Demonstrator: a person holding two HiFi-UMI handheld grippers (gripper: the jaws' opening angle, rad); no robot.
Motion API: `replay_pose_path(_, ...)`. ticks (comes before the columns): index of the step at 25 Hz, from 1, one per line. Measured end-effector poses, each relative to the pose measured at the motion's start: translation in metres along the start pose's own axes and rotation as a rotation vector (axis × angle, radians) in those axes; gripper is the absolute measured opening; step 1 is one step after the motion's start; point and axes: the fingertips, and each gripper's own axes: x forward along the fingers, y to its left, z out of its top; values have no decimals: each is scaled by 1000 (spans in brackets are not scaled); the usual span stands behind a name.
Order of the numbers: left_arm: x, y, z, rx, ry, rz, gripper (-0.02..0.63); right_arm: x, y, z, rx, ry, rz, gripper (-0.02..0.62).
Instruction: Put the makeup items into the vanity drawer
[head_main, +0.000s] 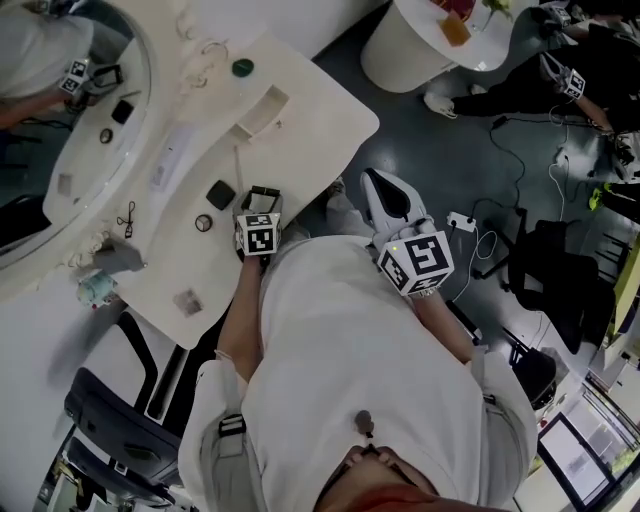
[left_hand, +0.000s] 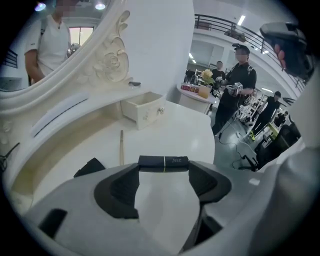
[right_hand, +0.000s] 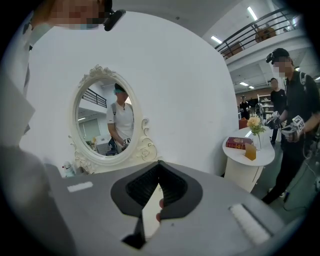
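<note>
We saw the black tube (left_hand: 163, 161) clamped end to end between the tips of the left gripper (head_main: 262, 193), its jaws partway apart on it. Its long axis ran crosswise to the jaws, from 9 to 3 o'clock in the left gripper view, and it hung level just above the white table (head_main: 325, 115), near the table's front edge. In the head view the small open drawer (head_main: 262, 110) stood at 12 o'clock from the tube, with bare tabletop between them. A thin stick (left_hand: 121, 146) lay at 11 o'clock in the left gripper view, pointing toward the drawer. In the head view a black compact (head_main: 220, 193) lay just beside the gripper at 9 o'clock. The left forearm reached forward from the body and the gripper faced the drawer. The right gripper (head_main: 376, 180) was at 3 o'clock from the left one, off the table and over the floor, its jaws closed tip to tip with nothing between them.
</note>
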Motion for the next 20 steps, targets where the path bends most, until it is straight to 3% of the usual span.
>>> replay_pose_path(11, -7, -1, 105, -98, -167, 47, 318, 22, -35, 16, -18, 7, 41, 8)
replay_pose_path(20, 22, 14, 167, -139, -228, 69, 318, 36, -67, 21, -30, 30, 3, 8)
